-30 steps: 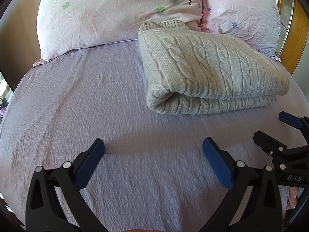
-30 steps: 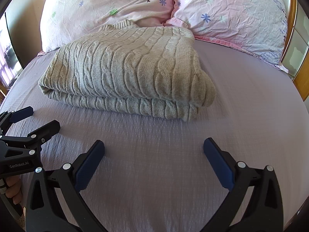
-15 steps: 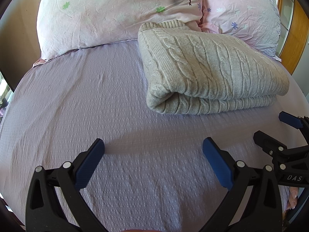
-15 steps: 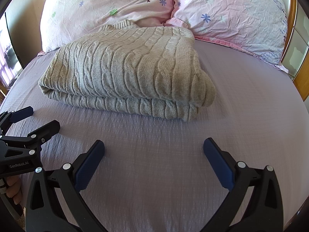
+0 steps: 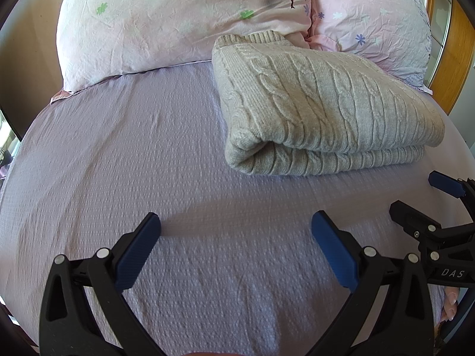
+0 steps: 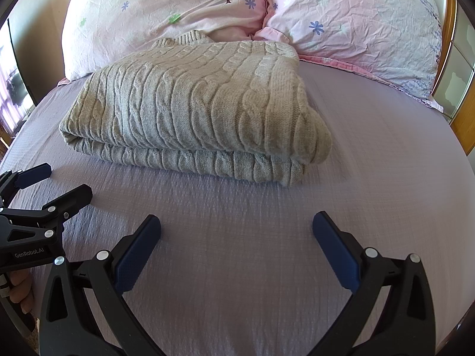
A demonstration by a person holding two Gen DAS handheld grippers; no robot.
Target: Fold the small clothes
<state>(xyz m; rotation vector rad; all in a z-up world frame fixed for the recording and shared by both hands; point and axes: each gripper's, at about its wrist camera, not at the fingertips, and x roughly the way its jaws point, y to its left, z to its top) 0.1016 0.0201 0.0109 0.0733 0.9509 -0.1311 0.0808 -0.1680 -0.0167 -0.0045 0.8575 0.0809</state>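
Note:
A beige cable-knit sweater (image 5: pixel 320 106) lies folded in a thick rectangle on the lilac bed sheet (image 5: pixel 133 154), just in front of the pillows. It also shows in the right wrist view (image 6: pixel 202 103). My left gripper (image 5: pixel 236 231) is open and empty over bare sheet, short of the sweater's near left corner. My right gripper (image 6: pixel 237 231) is open and empty over the sheet in front of the sweater's near edge. Each gripper shows in the other's view: the right one (image 5: pixel 415 198) and the left one (image 6: pixel 56 184), both open.
Two pink flowered pillows (image 6: pixel 166 9) (image 6: pixel 365 17) lean at the head of the bed behind the sweater. A wooden bed frame or cabinet (image 6: pixel 463 95) stands at the right. The sheet (image 6: pixel 386 154) spreads bare to the right of the sweater.

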